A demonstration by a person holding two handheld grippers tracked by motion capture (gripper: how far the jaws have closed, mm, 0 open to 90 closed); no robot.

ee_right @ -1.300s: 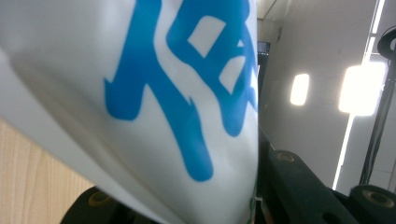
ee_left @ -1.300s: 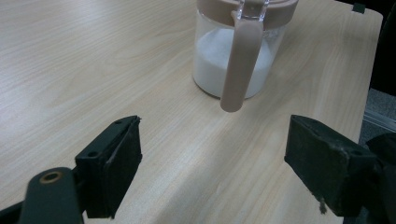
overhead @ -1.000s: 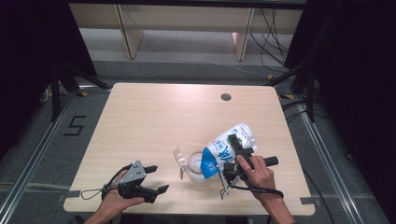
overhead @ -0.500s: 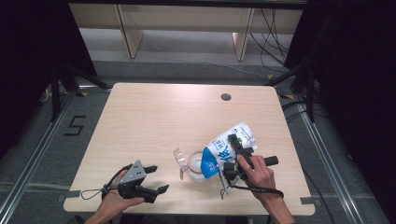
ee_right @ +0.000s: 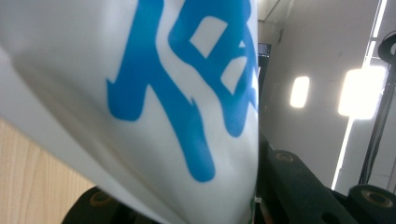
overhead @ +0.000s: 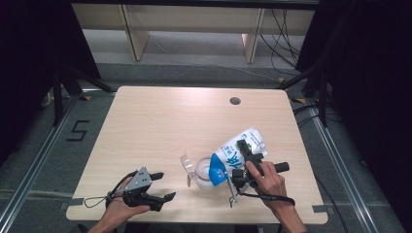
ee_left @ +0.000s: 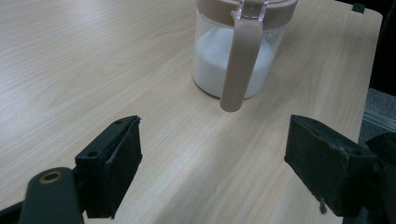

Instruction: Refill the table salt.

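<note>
Looking down from the high view, almost nothing has moved since a second ago. The right gripper point(overhead: 241, 162) still squeezes the white and blue bag point(overhead: 236, 154), tipped with its blue end over the clear jar point(overhead: 200, 170) near the front of the table point(overhead: 170, 121). The left gripper point(overhead: 156, 187) still rests by the front edge, well apart from the jar, jaws wide and holding nothing. Holding so still, it is probably pouring, slow and steady

From the left gripper view, the jar point(ee_left: 236, 56) stands upright ahead of the spread jaws, with white powder inside, a tan lid and a tan handle point(ee_left: 239, 65). It looks about half full

From the right gripper view, the bag point(ee_right: 154, 93) sits right up close between the jaws, gripped tight
</note>
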